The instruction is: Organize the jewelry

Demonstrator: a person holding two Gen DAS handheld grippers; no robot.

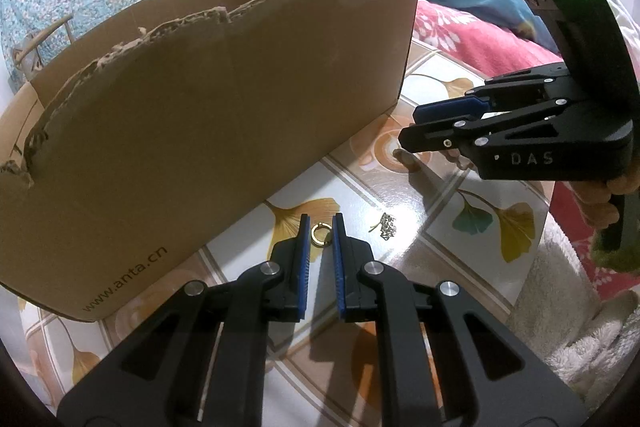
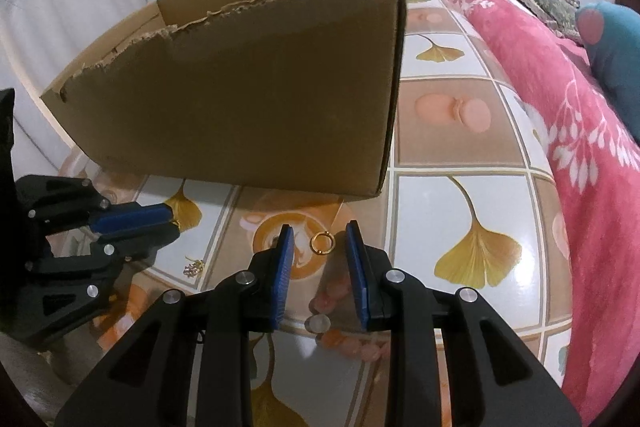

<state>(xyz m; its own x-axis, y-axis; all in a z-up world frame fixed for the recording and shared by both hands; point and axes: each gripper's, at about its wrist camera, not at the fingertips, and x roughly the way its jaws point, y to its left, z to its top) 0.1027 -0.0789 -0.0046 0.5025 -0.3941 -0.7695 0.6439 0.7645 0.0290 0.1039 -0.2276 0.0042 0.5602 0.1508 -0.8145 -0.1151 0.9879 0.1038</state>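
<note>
A small gold ring [image 1: 321, 235] sits between the fingertips of my left gripper [image 1: 322, 223], whose blue pads have closed in narrowly against it just above the table. A second gold ring [image 2: 322, 243] lies flat on the tablecloth's coffee-cup print. My right gripper [image 2: 320, 231] hangs open over it, with a gap on each side. A small silver cluster piece [image 1: 386, 227] [image 2: 194, 269] lies loose between the two grippers. The right gripper [image 1: 409, 127] shows at the right of the left wrist view. At the left of the right wrist view the left gripper [image 2: 174, 223] hides its ring.
A large open cardboard box [image 1: 200, 127] [image 2: 240, 87] with a torn rim stands just behind both rings. The table [image 2: 440, 219] has a glossy ginkgo-leaf cloth. A red blanket [image 2: 580, 167] borders it on the right, and a white towel [image 1: 568, 299] lies at its near edge.
</note>
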